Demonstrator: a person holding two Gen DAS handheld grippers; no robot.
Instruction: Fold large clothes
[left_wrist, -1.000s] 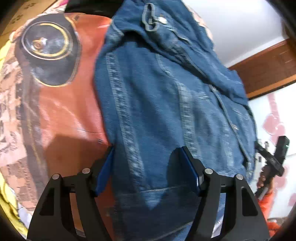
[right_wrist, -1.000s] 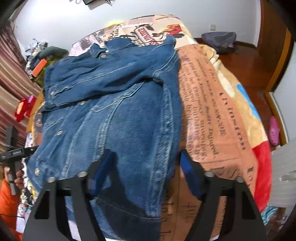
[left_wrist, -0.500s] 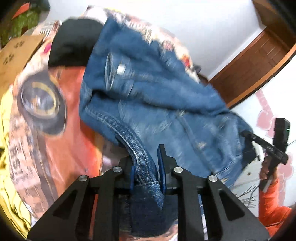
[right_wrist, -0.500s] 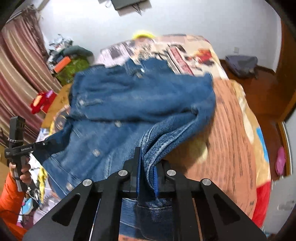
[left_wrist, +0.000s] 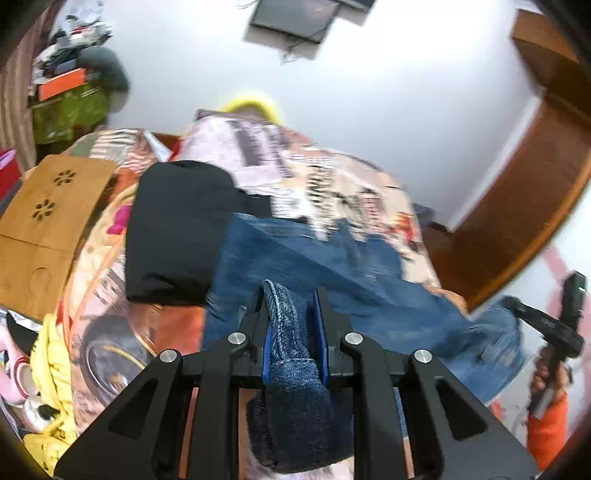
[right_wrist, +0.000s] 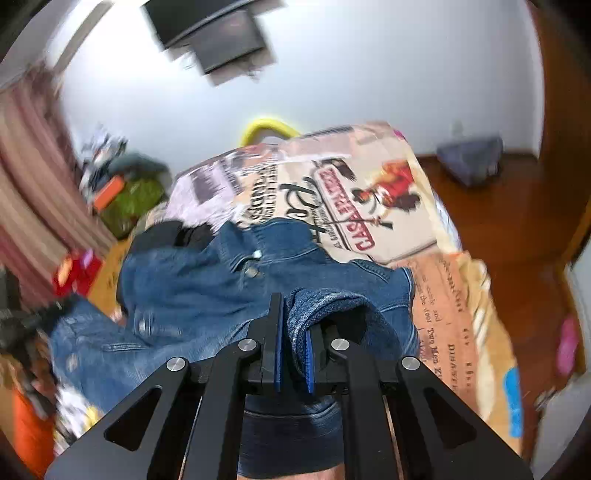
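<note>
— Both grippers are clamped on the hem of the blue denim jacket (right_wrist: 207, 295), right?

— Yes. Left gripper (left_wrist: 291, 332) has its blue pads pressed against a thick roll of hem, and the right gripper (right_wrist: 293, 347) pinches a curled edge of the same hem between nearly closed jaws. Beyond both sets of fingers the rest of the jacket lies spread on the printed newspaper-pattern bedspread (right_wrist: 369, 192), collar end farthest away.

— So which step is this?

— I'd judge it as the lengthwise fold: bottom edge lifted, to be carried forward over the body towards the collar.

— What could spoil it?

— Denim is heavy and stiff. In the right gripper the cloth sits off to one side and bulges over the outer pad, so the hold looks partial; a quick swing could pull it free and drop that corner. If the two grippers travel unevenly, the fold line will come out slanted.

— Anything in the way?

— Ahead and to the left of the left gripper lies a folded black garment (left_wrist: 177, 229), touching or just overlapping the jacket's far edge; I can't tell which. Carrying the hem too far could drag onto it. Both views are blurred, so finer detail is uncertain.
</note>
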